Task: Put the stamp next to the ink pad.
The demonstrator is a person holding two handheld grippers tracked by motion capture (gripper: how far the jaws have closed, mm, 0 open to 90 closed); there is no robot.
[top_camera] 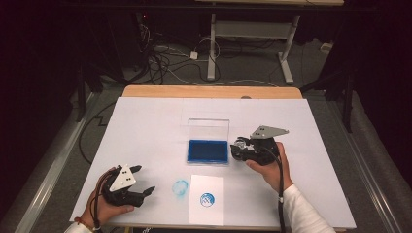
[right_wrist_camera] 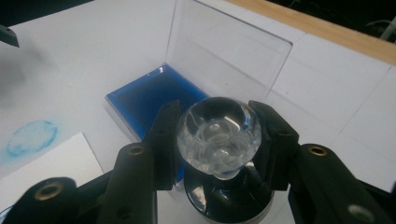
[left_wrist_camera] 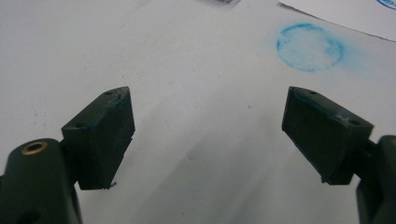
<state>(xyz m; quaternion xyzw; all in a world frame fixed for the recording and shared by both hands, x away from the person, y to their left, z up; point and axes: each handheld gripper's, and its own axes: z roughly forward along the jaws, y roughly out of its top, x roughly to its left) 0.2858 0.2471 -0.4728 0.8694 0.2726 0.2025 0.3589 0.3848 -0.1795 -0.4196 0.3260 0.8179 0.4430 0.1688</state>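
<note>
Clamped in your right gripper (right_wrist_camera: 218,140) jaws, the clear round-knobbed stamp (right_wrist_camera: 218,133) is hanging beside the open blue ink pad (top_camera: 208,151); one blue print is already sitting on the white paper sheet (top_camera: 206,209), so re-inking seems next. Your left gripper (top_camera: 139,182) is resting, jaws apart.

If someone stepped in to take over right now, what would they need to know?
Right hand-held gripper: shut on the stamp, by its clear knob, beside the open ink pad.
Left hand-held gripper: open, holding nothing, low at the table's near left.
Done: one blue print on the paper; a blue smudge on the table beside it.
Left: probably ink the stamp and print again.
</note>
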